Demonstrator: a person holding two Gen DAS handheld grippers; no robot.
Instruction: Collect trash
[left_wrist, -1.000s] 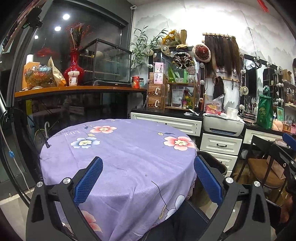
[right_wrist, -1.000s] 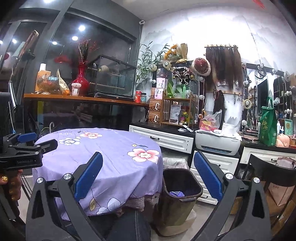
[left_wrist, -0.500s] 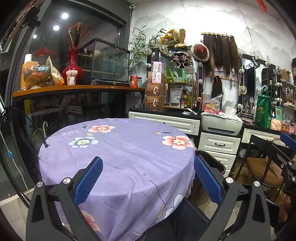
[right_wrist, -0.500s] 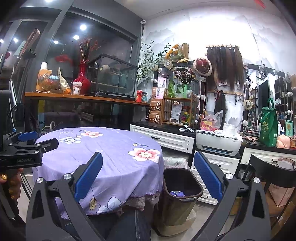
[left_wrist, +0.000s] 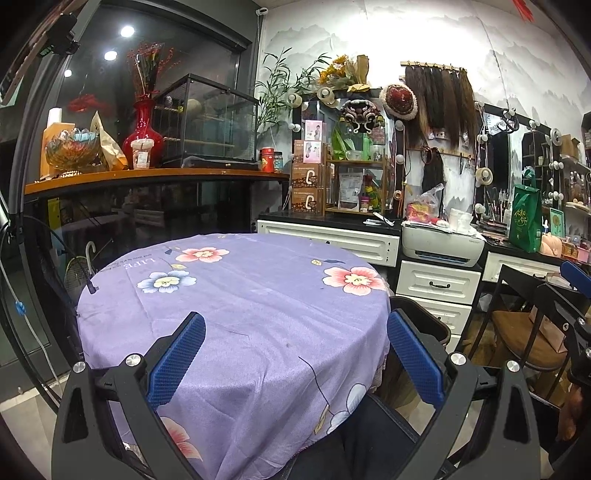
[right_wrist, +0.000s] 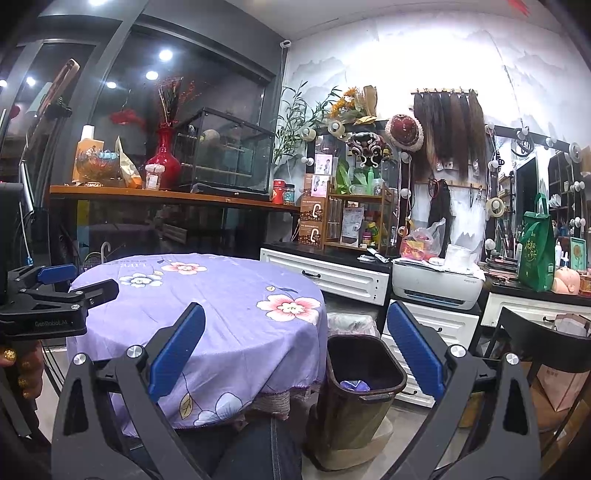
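Left wrist view faces the table (left_wrist: 236, 295) closely; right stands farther back; both share it.

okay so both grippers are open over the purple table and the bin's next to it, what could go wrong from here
1. The tablecloth hangs loose over the table edge; an open finger of the left gripper could snag it and drag it.
2. The trash bin stands close against the table's skirt, partly tucked by the cloth, so the right gripper may bump its rim when reaching in.
3. No trash shows on the cloth, so either gripper may close on fabric instead.
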